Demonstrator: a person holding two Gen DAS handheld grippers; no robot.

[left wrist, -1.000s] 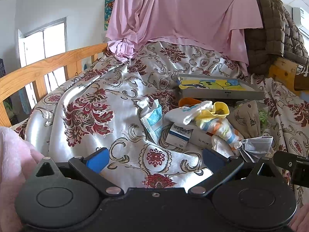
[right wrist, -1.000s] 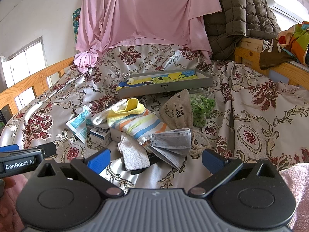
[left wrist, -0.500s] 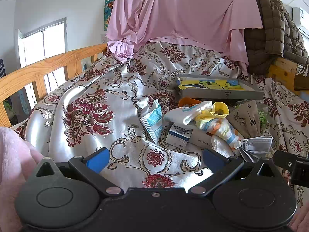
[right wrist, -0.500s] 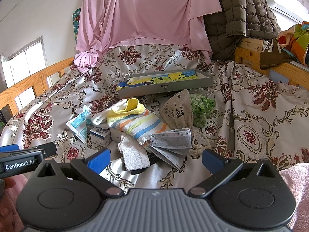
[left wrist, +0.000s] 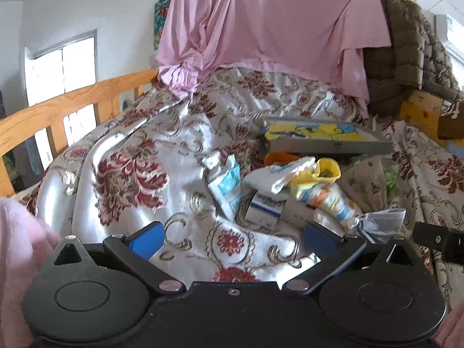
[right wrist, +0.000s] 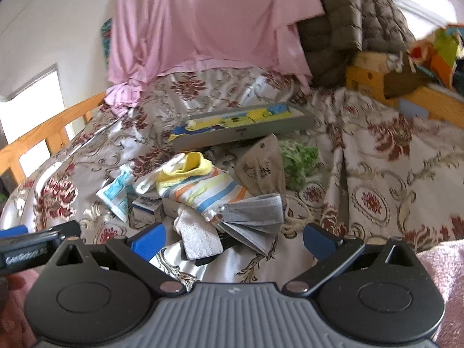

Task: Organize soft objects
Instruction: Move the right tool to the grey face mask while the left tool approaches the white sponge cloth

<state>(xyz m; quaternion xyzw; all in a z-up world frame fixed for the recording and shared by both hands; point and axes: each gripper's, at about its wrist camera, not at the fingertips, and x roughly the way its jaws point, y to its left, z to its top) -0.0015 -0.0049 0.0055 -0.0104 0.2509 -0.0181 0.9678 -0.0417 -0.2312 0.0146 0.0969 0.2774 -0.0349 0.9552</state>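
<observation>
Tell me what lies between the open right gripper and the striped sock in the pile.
In the right wrist view, a white textured sock and a grey face mask lie between the right gripper and the striped sock.

We see bare bedspread (left wrist: 174,203) left of the pile (right wrist: 208,191), free for passing; the tray (right wrist: 246,129) blocks behind it, the rail (left wrist: 58,107) bounds the far left.

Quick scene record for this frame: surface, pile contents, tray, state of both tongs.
surface: floral bedspread
pile: striped sock, grey face mask, white sock, beige pouch, small blue-white box
tray: grey tray, behind pile
left tongs: open, empty
right tongs: open, empty, facing the pile
</observation>
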